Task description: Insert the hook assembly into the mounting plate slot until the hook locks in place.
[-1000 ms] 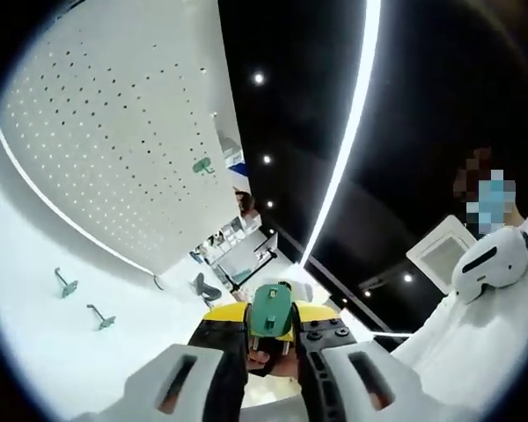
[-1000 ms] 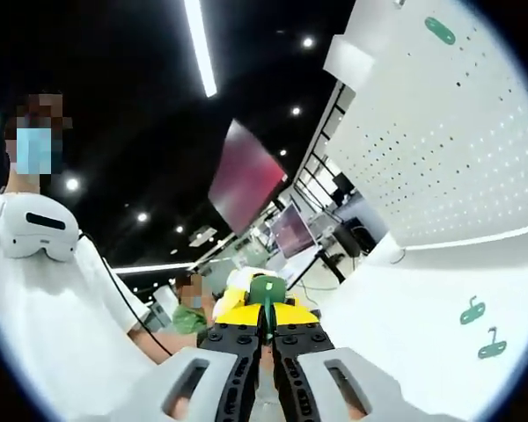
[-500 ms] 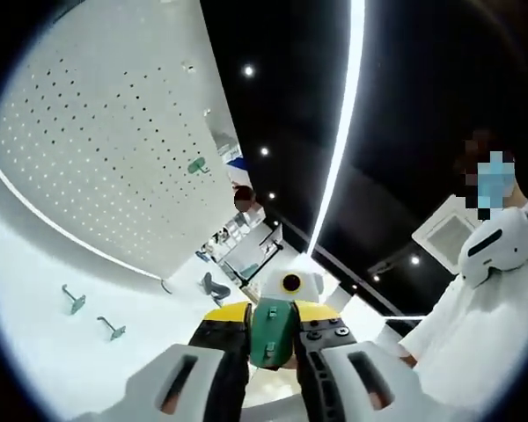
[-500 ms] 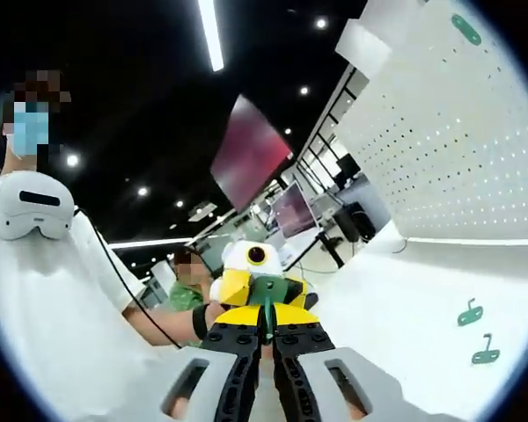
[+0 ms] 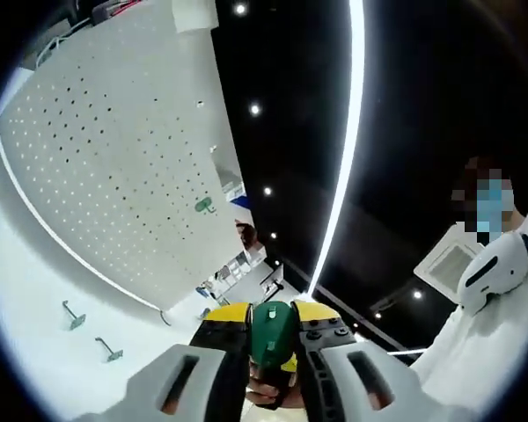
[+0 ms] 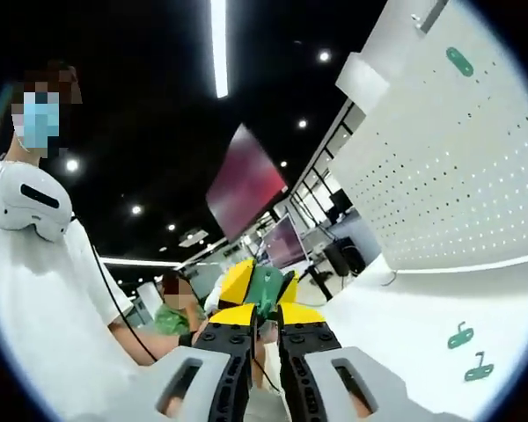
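Both claws are raised off the surface and face each other, meeting over one green part. The left claw point(image 5: 273, 347) is clenched on the green mounting plate point(image 5: 272, 332), whose broad face fills the gap between its jaws. In the right gripper view, the right claw point(image 6: 264, 338) pinches what I take to be the hook assembly point(image 6: 266, 290), seen edge-on, with the other claw's yellow body just behind it.

The joining step seems to be in hand; whether the hook has locked I cannot tell. Next, the two pieces want pressing squarely together along the slot.

Two spare hooks point(image 5: 73, 315) lie well apart on the white surface point(image 5: 35, 352), below the white pegboard point(image 5: 114, 167), which carries another green plate point(image 6: 459, 61).
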### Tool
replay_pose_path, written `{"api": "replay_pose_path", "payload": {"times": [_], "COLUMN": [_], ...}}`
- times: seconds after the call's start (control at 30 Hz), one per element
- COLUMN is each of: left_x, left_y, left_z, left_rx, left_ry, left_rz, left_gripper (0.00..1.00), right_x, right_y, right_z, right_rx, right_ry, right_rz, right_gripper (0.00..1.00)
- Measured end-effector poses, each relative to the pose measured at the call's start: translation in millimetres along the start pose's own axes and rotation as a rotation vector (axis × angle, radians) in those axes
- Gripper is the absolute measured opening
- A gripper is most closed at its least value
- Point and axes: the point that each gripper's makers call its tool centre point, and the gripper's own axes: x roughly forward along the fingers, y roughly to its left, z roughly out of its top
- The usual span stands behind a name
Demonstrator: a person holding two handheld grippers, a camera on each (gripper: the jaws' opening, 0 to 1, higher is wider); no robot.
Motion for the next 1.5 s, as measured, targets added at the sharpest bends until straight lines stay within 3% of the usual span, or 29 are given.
{"api": "replay_pose_path", "payload": {"times": [0.1, 0.2, 0.33, 0.87, 1.23, 1.33, 1.5], "left_x": [0.9, 2.6, 4.8, 4.9, 2.4, 2.4, -1.2], "left_y": [-1.3, -1.5, -3.6, -1.5, -2.4, -3.6, -3.5], "left_z": [-1.5, -2.6, -4.3, -4.7, 0.1, -2.6, -0.7], "left_rx": [-0.027, -0.021, -0.017, -0.019, 0.063, 0.086, 0.119], "left_ry": [-0.010, -0.018, -0.017, -0.011, 0.003, 0.029, 0.023], "left_rz": [-0.011, -0.006, -0.014, -0.014, 0.017, 0.028, 0.052], "left_gripper": [0.18, 0.18, 0.18, 0.19, 0.29, 0.29, 0.30], "right_x": [1.6, 2.5, 5.8, 8.0, -0.1, -2.3, -4.5], "right_y": [-1.3, -1.9, -0.9, -1.3, -17.0, -22.3, -26.4], "right_z": [5.9, 6.1, -1.1, -0.5, 7.7, 12.8, 18.9], "right_rx": [0.007, 0.017, 0.023, 0.060, -0.015, -0.032, -0.074], "right_ry": [-0.056, -0.066, -0.027, -0.015, 0.004, -0.009, -0.001], "right_rz": [-0.011, -0.014, -0.009, -0.021, -0.138, -0.176, -0.229], "right_gripper": [0.05, 0.05, 0.05, 0.01, 0.01, 0.01, 0.01]}}
